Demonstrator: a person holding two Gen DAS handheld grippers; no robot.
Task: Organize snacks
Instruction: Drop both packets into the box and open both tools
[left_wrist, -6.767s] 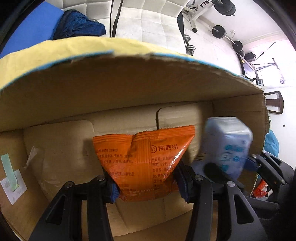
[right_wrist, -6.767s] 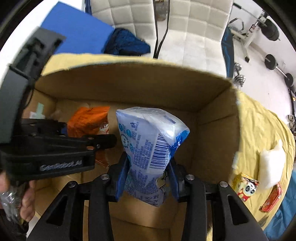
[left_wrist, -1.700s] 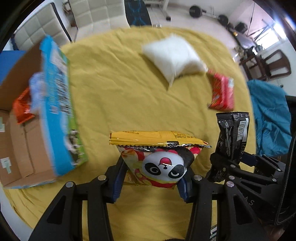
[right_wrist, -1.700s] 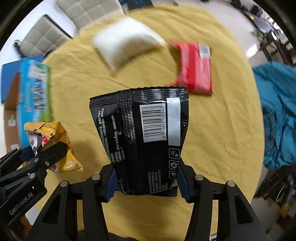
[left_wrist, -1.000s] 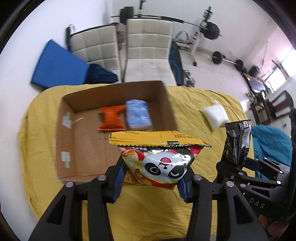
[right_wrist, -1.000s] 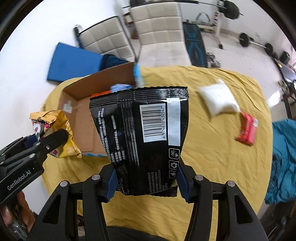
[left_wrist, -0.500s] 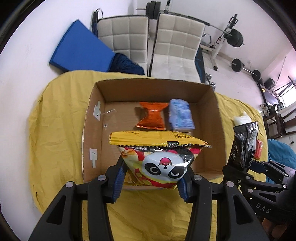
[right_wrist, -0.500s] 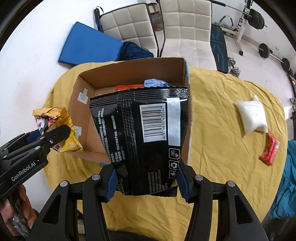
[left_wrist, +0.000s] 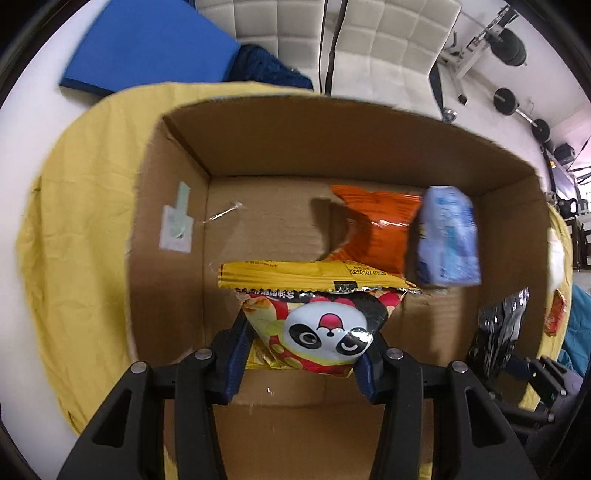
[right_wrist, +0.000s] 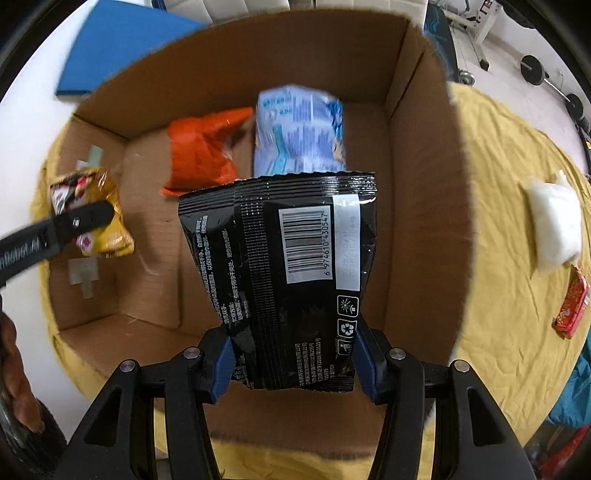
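Left gripper (left_wrist: 303, 358) clamped on panda packet (left_wrist: 317, 317), right gripper (right_wrist: 291, 363) on black packet (right_wrist: 288, 280), half-hiding blurred blue pack (right_wrist: 299, 136) in box (right_wrist: 417, 155).

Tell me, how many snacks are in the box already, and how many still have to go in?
Two are in the cardboard box already: the orange packet and the pale blue packet. Two are in hand above it: the left gripper holds the yellow panda bag, the right gripper the black packet. Two wait on the yellow cloth: the white bag and the red packet.
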